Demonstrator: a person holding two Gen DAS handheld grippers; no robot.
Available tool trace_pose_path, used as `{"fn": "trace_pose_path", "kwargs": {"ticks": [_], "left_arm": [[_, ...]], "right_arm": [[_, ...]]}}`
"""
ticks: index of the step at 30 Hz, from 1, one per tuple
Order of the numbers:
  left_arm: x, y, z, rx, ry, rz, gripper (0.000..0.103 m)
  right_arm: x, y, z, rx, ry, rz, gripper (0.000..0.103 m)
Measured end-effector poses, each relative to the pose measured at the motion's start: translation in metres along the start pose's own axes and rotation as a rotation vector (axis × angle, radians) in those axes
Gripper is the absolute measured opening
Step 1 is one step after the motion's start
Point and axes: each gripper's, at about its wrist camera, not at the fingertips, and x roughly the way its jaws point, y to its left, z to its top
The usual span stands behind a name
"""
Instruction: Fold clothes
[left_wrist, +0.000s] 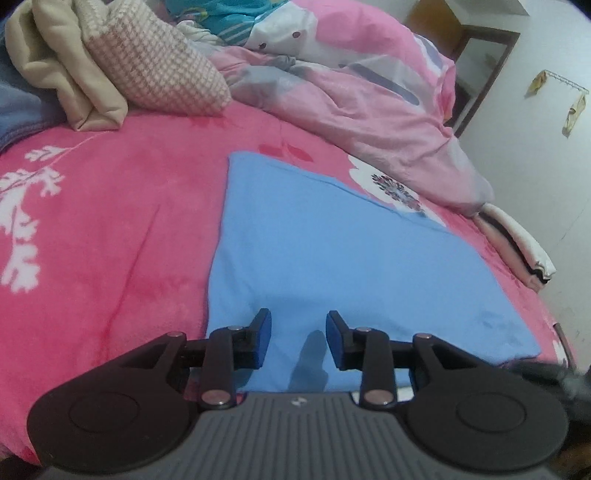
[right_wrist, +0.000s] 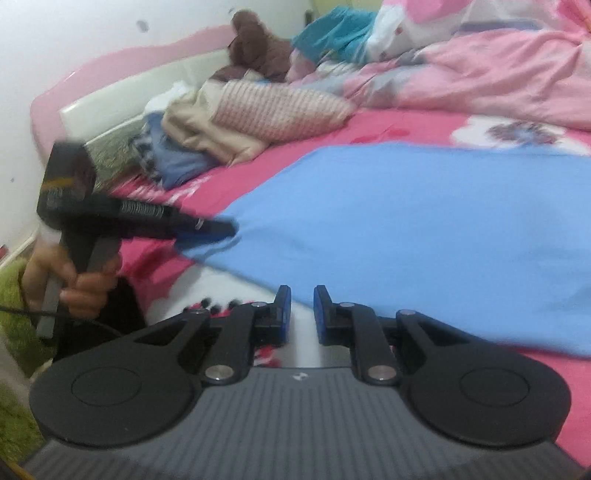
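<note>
- Left hand (right_wrist: 79, 284) — seen only in the right wrist view, at the far left, wrapped round the grey handle of its tool beside the near edge of the bed.
- Left gripper (left_wrist: 298, 339) — jaws apart, nothing between the blue pads; through the gap shows the near part of the blue cloth, with the gripper's shadow on it. In the right wrist view the same gripper (right_wrist: 225, 230) reaches in from the left, its tips at the cloth's near-left corner; blur hides whether they touch it.
- Pile of clothes (left_wrist: 110, 62) — beige, checked and blue-grey pieces heaped at the far left of the bed, well apart from the cloth.
- Pink blanket (left_wrist: 110, 221) — fleece with white leaf and flower prints, covering the bed under everything named here.
- Blue cloth (left_wrist: 332, 240) — the piece being folded, spread flat on the pink blanket from the middle toward the right, its edges straight and one seam line running across its far part.
- Right gripper (right_wrist: 302, 314) — jaws nearly together with a slim gap, holding nothing; it sits at the near edge of the bed, just short of the cloth's near border.
- Pink duvet (left_wrist: 369, 92) — rumpled, lying beyond the cloth at the far right.
</note>
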Motion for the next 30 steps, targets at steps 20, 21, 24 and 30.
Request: {"fn": "trace_pose_path", "kwargs": {"ticks": [20,21,24,30], "left_arm": [[0.001,0.006,0.003,-0.043,0.017,-0.004,0.034],[0.001,0.006,0.002,-0.046,0.016,-0.004,0.034],[0.002,0.008,0.002,-0.052,0.016,-0.013,0.034],[0.003,0.012,0.003,-0.061,0.023,-0.023,0.034]], "right_arm": [[-0.046,-0.076,0.014,-0.053,0.027,-0.403,0.012],[-0.041,-0.081,0.013,-0.059,0.046,-0.405,0.012],[-0.054,-0.1,-0.005,-0.04,0.125,-0.444,0.011],[-0.11,-0.116,-0.017,0.007,0.142,-0.574,0.013]]}}
